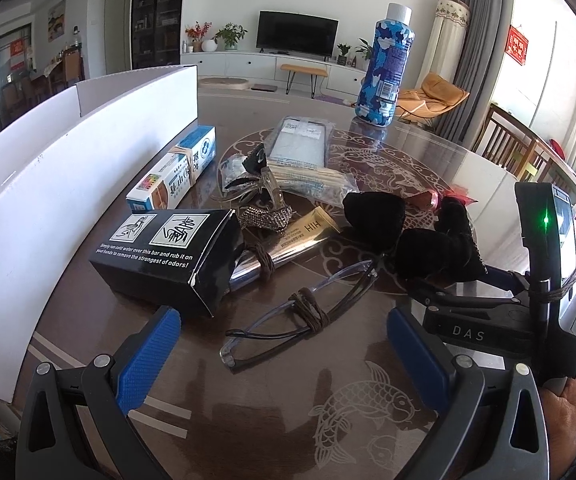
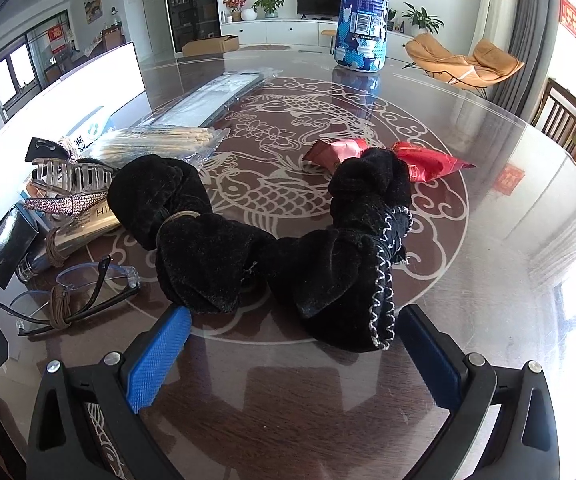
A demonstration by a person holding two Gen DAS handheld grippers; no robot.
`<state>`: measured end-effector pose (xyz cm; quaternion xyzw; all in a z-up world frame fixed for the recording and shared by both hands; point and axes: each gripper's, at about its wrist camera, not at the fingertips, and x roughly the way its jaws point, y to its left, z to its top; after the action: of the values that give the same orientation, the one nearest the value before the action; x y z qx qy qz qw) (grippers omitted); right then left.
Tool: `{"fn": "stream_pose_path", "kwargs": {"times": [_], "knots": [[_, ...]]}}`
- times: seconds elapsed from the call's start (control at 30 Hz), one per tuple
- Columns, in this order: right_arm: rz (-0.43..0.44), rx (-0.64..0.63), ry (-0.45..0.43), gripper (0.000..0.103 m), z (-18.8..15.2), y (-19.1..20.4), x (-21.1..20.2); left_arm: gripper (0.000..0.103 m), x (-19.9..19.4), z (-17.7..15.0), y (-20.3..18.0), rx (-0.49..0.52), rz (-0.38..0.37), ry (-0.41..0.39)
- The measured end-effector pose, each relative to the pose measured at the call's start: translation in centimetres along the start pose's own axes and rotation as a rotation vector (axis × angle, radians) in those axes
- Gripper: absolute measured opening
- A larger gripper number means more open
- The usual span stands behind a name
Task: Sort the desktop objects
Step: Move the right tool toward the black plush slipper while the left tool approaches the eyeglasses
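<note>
Your left gripper (image 1: 284, 354) hangs low over the near edge of the desk (image 1: 428, 160) with its blue pads spread wide and nothing between them; the folded glasses (image 1: 300, 312), tied with a brown cord, lie just ahead of the gap, so you look lined up to take them first. Your right gripper (image 2: 292, 350) is likewise wide and empty, its pads flanking the near end of the black velvet bow (image 2: 272, 244), which sits toward the middle of the desk with a silver chain trim on its right lobe. The things to sort are heaped left of centre: the black box (image 1: 160, 258) nearest you, a silver tube (image 1: 288, 248) poking from beside it, a blue and white carton (image 1: 176, 170) lying along the white box wall (image 1: 68, 152) at the left edge, and hair clips (image 2: 68, 184) and packets of sticks (image 2: 160, 140) behind. That white box is probably where items are meant to go, which would explain the pile crowding against it. Two red snack packets (image 2: 428, 164) lie just behind the bow, and the blue camouflage bottle (image 1: 386, 68) stands upright near the far edge, apart from the clutter.
</note>
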<state>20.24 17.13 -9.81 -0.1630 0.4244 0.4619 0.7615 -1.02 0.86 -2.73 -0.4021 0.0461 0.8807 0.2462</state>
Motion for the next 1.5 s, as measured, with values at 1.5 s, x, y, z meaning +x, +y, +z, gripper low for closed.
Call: {"fn": "stream_pose_path", "kwargs": {"times": [1.5], "knots": [[-0.042,0.114,-0.028,0.103,-0.4,-1.3,-0.2,0.103,6.6,0.9,-2.1,0.577,-0.284,0.28]]}}
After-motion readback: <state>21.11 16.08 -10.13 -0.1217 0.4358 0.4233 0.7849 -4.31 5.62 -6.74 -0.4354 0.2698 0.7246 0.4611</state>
